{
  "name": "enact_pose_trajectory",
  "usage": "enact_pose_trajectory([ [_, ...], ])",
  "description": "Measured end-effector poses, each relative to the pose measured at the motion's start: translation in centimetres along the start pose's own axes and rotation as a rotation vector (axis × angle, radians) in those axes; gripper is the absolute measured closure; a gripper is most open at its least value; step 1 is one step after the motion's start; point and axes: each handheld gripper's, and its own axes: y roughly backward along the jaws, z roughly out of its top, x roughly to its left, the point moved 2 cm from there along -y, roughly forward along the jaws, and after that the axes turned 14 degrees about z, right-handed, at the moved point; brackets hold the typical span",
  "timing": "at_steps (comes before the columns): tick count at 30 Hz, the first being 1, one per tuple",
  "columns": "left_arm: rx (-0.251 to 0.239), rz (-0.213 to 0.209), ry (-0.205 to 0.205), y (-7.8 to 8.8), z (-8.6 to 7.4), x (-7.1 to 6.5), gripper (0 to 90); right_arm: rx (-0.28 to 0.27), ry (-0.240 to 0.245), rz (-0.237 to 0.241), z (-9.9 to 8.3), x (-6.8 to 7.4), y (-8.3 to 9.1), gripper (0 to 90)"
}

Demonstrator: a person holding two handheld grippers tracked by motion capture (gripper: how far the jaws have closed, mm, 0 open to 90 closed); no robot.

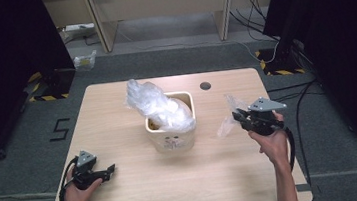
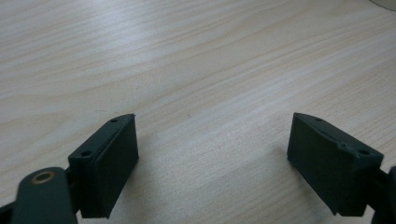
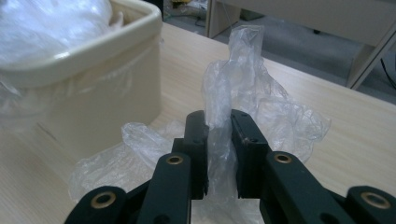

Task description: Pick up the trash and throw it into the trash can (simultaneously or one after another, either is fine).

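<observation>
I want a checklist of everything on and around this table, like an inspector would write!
Surface: pale wood table with a dark round hole near the far edge.
Job's things: cream bin mid-table, stuffed with a crumpled plastic bag; second clear plastic bag lifted at the right.
Clutter: nothing seen on the table.
Grippers: left gripper open, low over bare wood; right gripper shut on the clear plastic bag.
Cables: black cables on the floor at the right.
Surroundings: grey floor, wooden desk legs, hazard-striped bases.

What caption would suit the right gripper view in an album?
Right tool pinching a crumpled clear plastic bag beside a cream bin on the wooden table.
</observation>
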Motion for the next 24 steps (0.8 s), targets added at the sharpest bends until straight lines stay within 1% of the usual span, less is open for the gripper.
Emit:
enact_pose_trajectory([
  [5,0.0,0.0,0.0,0.0,0.0,0.0,15.4,-0.038,0.029,0.044,1.9,1.0,-0.2,78.1],
  [10,0.0,0.0,0.001,0.0,0.0,0.0,15.4,-0.058,0.062,0.088,4.0,1.7,-0.5,78.0],
  [17,0.0,0.0,0.0,0.0,0.0,0.0,15.3,-0.05,0.105,0.132,6.5,2.9,-1.6,77.8],
  [20,0.0,0.0,0.0,0.0,0.0,0.0,15.3,-0.044,0.123,0.149,7.3,3.4,-2.4,77.8],
  [24,0.0,0.0,0.001,0.0,0.0,0.0,15.3,-0.034,0.131,0.177,8.2,4.0,-3.5,77.7],
])
